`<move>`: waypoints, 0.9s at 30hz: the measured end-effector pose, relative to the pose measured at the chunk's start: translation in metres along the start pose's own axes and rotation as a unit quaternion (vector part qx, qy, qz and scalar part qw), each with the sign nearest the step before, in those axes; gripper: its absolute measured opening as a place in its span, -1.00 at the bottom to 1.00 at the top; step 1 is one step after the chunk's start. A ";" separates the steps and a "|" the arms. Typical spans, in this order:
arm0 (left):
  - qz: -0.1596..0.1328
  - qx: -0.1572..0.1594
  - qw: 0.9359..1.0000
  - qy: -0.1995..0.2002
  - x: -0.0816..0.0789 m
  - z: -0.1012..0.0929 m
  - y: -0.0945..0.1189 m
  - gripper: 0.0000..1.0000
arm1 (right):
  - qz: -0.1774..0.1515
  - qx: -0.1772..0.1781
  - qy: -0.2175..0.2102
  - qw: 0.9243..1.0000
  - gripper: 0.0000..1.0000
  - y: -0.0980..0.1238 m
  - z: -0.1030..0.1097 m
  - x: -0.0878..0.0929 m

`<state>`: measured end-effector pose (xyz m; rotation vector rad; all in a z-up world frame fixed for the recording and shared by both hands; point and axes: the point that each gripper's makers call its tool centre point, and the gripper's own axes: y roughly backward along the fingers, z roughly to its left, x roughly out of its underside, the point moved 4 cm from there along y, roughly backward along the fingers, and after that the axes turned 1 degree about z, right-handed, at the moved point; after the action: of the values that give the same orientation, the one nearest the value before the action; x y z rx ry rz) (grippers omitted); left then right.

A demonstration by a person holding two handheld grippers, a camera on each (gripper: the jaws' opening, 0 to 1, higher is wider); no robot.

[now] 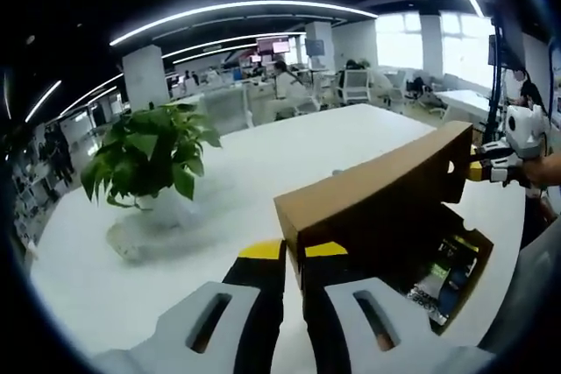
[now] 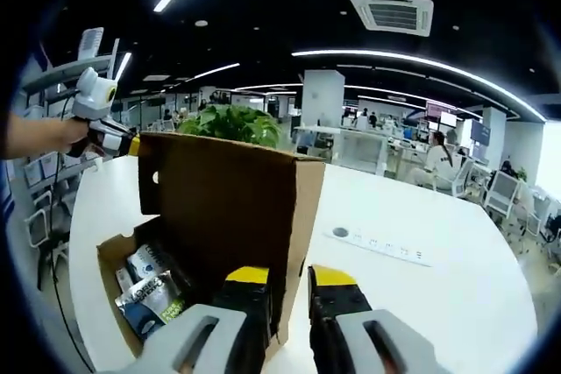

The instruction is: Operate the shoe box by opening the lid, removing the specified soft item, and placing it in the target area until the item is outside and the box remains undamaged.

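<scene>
Left gripper view: both the left gripper (image 1: pixel 294 251) and right gripper (image 2: pixel 283 276) clench the raised lid (image 1: pixel 377 194) of the shoe box (image 2: pixel 118 256) on the desk (image 1: pixel 131 286).

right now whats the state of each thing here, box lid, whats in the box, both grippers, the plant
shoe box: open, upright on the white table
lid: raised on edge, pinched at both ends
left gripper: shut on the lid's near end
right gripper: shut on the lid's other end
packets: lying inside the box, not yet removed
potted plant: upright on the table, apart from the box
</scene>
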<state>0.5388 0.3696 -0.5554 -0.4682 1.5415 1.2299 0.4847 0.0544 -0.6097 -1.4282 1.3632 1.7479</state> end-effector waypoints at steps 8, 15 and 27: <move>0.002 0.001 1.000 0.002 -0.002 0.002 -0.006 -0.93 | 0.013 0.011 -0.006 1.000 -0.86 -0.002 0.002 0.010; 0.004 0.001 1.000 0.003 -0.003 0.003 -0.010 -0.93 | 0.030 0.018 -0.011 0.999 -0.91 -0.004 0.002 0.020; 0.003 0.002 1.000 0.009 -0.005 0.005 -0.017 -0.93 | 0.049 0.027 -0.033 0.998 -1.00 -0.007 0.001 0.030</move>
<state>0.5562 0.3658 -0.5586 -0.4737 1.5607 1.2298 0.4808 0.0518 -0.6406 -1.2829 1.4558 1.7879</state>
